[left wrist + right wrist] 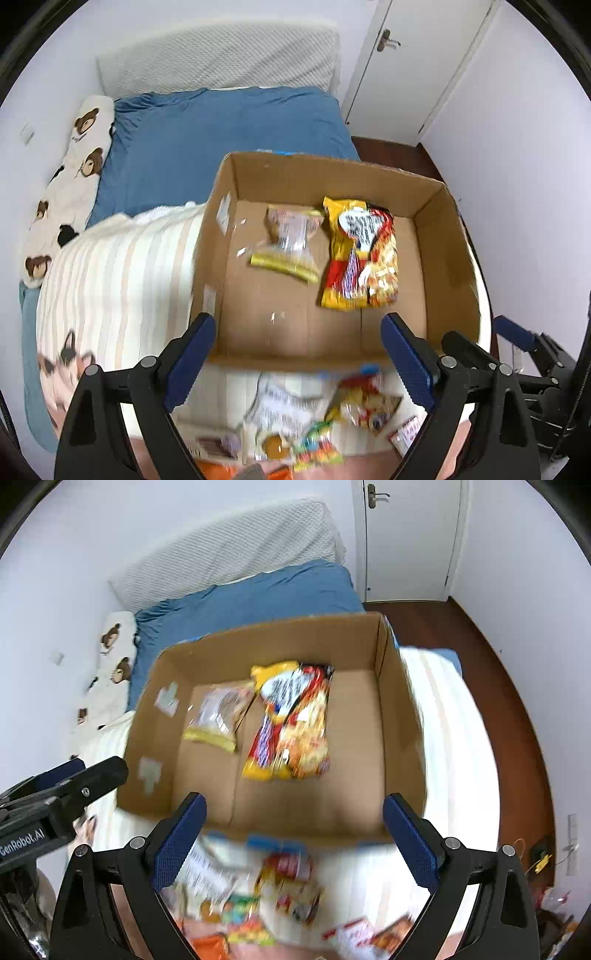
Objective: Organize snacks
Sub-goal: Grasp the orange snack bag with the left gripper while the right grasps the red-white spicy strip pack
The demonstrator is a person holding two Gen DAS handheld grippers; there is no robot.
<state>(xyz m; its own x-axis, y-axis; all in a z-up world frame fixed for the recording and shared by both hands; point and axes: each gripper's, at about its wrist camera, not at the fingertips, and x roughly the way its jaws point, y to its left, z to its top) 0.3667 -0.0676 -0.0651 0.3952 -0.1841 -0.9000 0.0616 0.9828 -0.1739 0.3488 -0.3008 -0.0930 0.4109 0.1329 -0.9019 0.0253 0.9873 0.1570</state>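
Though two packets already lie in the box [436, 236], a yellow bag [360, 254] and a clear bag [291, 236] beside it, most of your work is left: a loose pile of snacks [255, 890] sits on the blanket [122, 266] just before the box's near wall. Your left gripper [297, 354] and right gripper [293, 830] both gape wide and hold nothing. Only that near wall stands between pile and box floor; blue bedding lies beyond the box.
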